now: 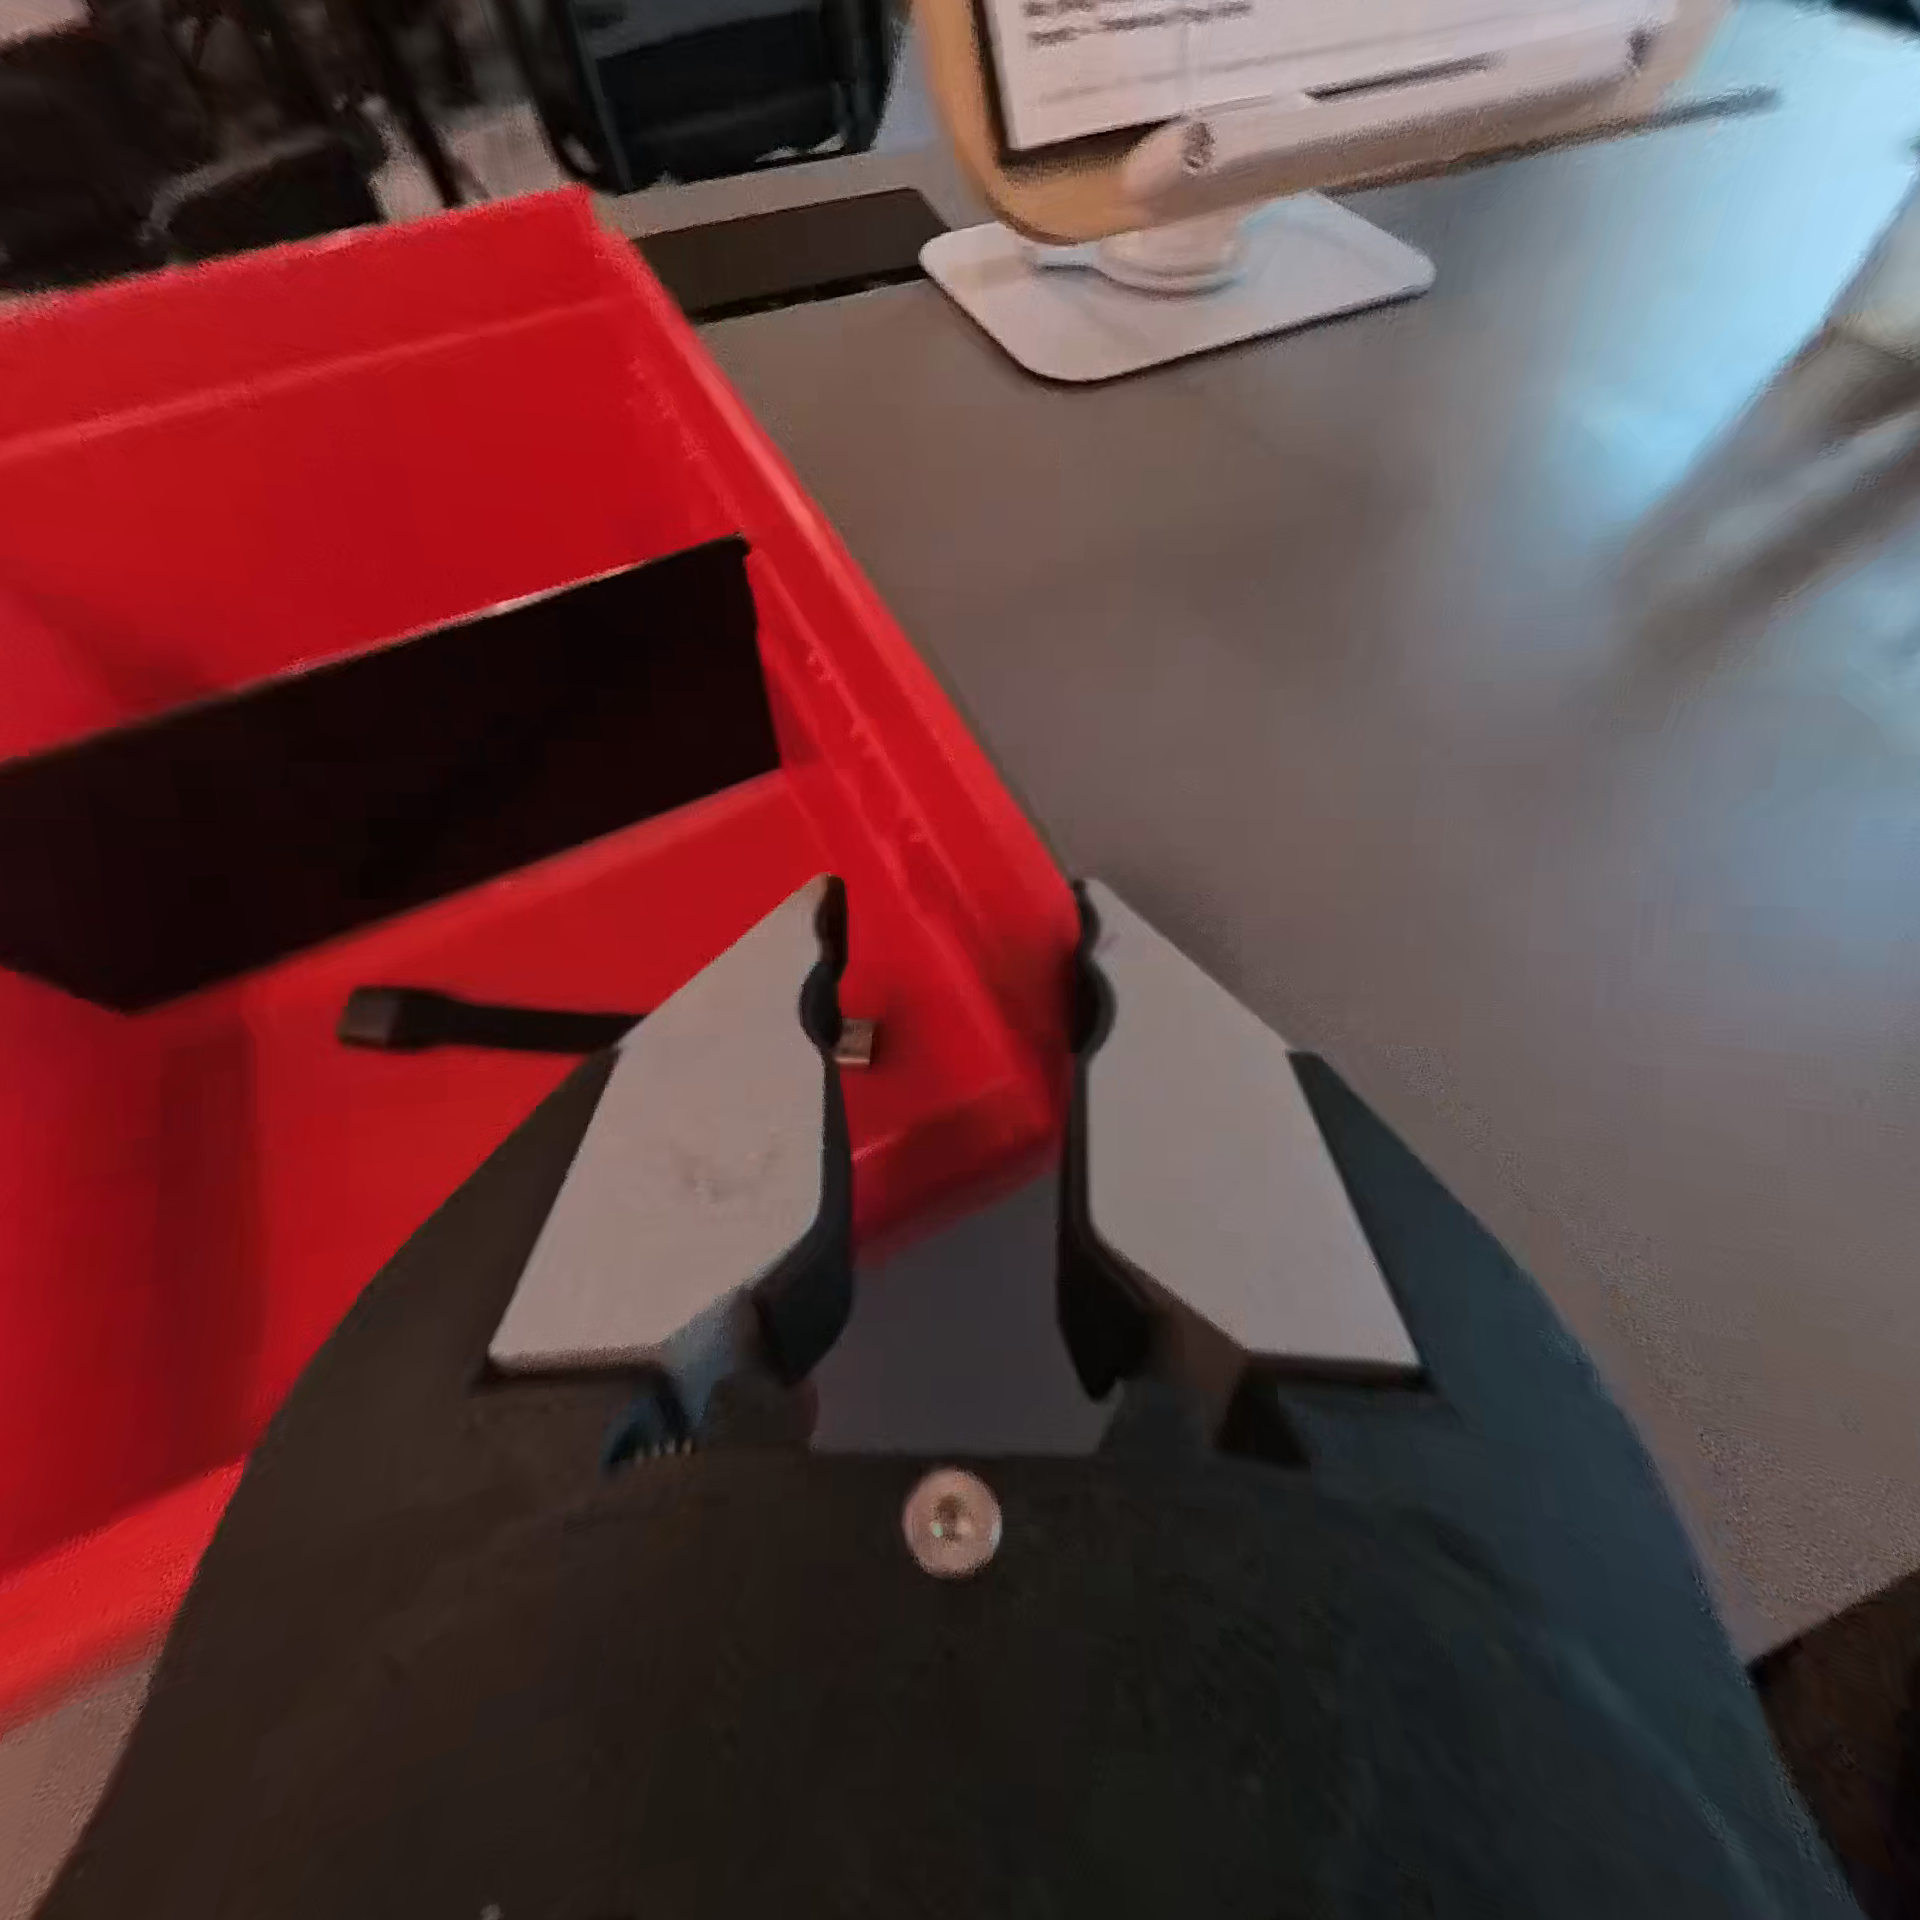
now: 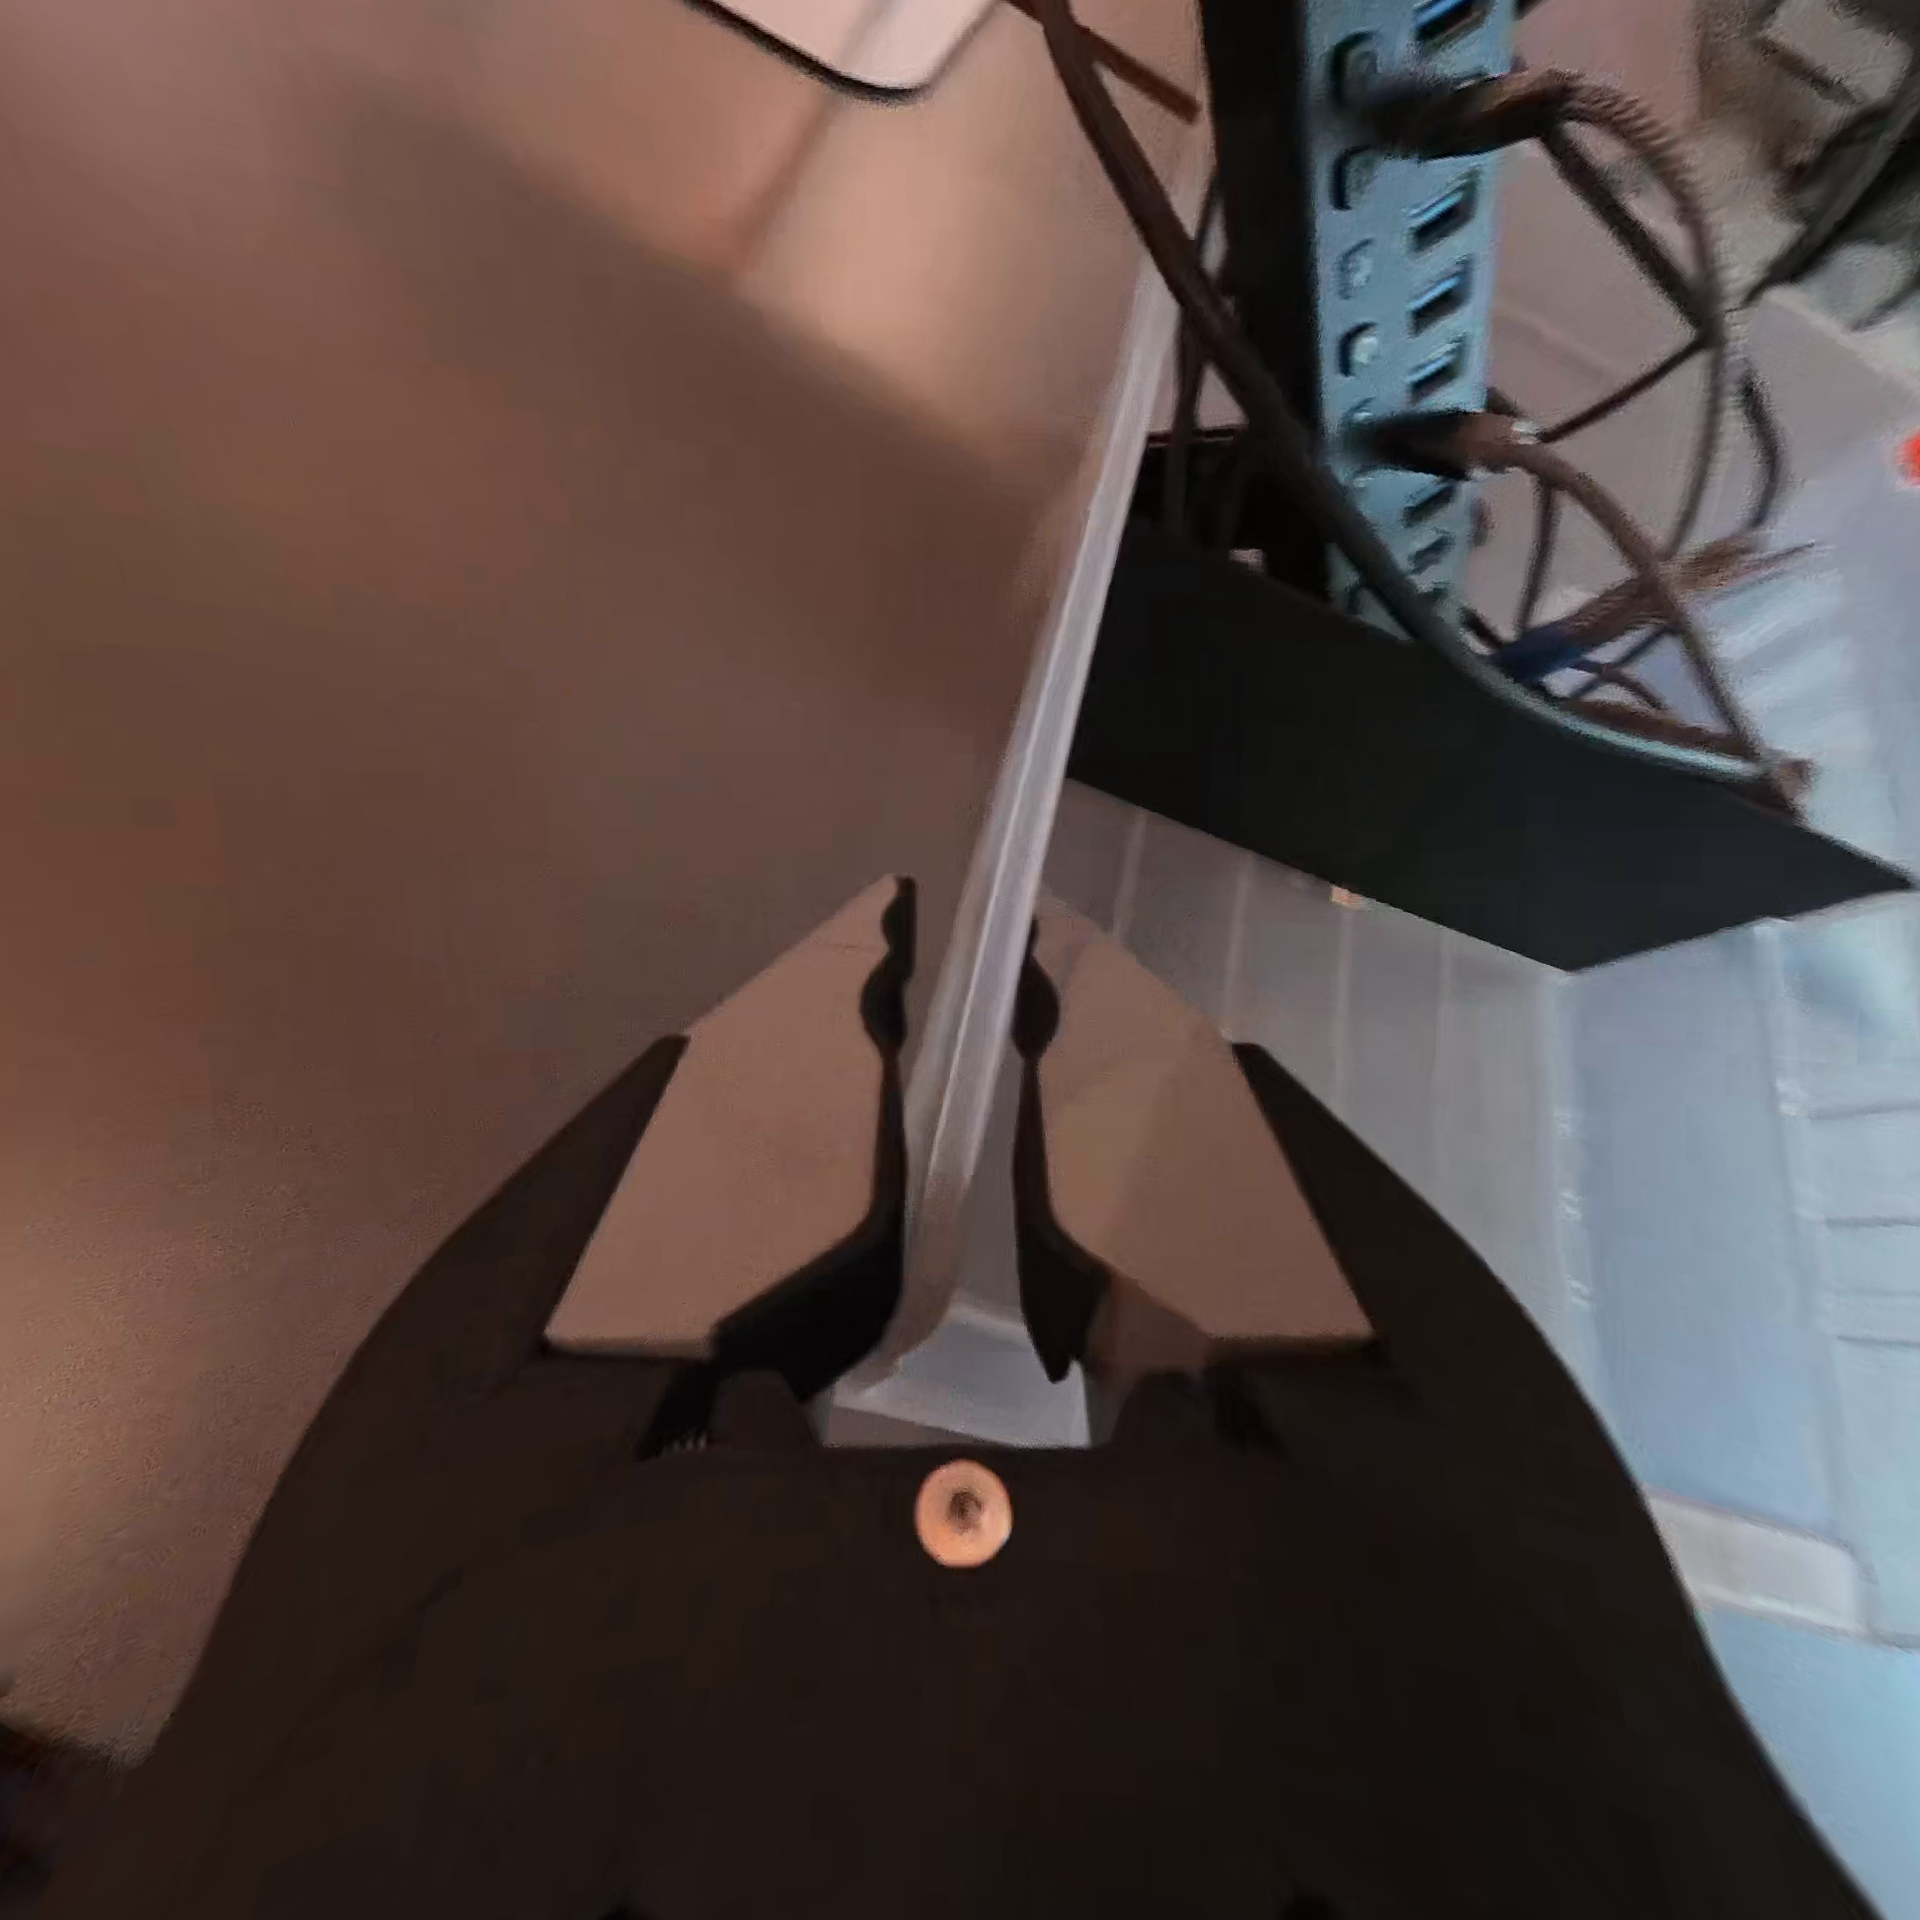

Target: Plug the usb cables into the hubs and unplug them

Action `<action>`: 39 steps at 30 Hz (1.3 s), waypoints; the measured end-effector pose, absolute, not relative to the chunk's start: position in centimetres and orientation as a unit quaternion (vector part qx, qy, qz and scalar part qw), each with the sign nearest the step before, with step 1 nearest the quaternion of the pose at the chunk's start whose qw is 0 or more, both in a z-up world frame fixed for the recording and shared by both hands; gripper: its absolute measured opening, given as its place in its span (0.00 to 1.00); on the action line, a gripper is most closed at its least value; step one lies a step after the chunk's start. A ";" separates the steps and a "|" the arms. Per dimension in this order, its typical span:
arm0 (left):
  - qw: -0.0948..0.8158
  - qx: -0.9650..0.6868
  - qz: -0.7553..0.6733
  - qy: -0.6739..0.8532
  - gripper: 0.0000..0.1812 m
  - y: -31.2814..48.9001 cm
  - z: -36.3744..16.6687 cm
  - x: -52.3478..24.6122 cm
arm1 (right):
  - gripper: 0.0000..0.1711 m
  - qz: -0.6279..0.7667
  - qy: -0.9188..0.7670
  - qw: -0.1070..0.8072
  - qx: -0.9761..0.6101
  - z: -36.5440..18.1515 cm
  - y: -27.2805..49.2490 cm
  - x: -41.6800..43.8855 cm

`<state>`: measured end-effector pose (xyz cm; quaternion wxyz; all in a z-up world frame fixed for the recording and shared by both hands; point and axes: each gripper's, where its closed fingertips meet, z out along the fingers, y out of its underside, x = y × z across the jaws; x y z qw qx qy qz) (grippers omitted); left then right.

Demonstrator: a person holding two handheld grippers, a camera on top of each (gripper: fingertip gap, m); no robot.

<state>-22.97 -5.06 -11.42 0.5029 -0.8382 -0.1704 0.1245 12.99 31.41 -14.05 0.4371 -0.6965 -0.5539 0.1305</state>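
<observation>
Notably, your left gripper [image 1: 956, 997] hung open and empty over the red bin [image 1: 436, 436] holding 1 usb cable [image 1: 488, 1023]; right gripper [image 2: 966, 987], open, empty, straddled the tabletop [image 2: 468, 623] edge, hub [image 2: 1403, 291] well apart. Snagging risk: dangling cables.

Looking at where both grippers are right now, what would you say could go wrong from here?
1. The left gripper straddles the red bin's corner wall, jaws open; reaching for the short black cable lying inside could catch that wall or the black divider.
2. The right gripper hangs over the table edge, empty. Loose cables crowd the USB hub, so it might snag one.
3. Both views are blurred, so aim may be poor.
</observation>
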 end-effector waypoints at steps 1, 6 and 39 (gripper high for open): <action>0.503 -0.842 0.131 -0.141 0.12 -4.9 -11.2 -22.6 | 0.04 0.108 -0.553 0.446 -0.695 -14.0 31.3 13.1; 0.462 -0.830 0.287 -0.121 0.05 -7.3 -9.2 -25.5 | 0.08 0.129 -0.574 0.422 -0.690 -14.2 26.7 12.1; 0.582 -0.772 0.236 -0.100 0.03 -9.7 1.8 -21.5 | 0.06 0.212 -0.663 0.387 -0.605 -14.1 10.2 3.5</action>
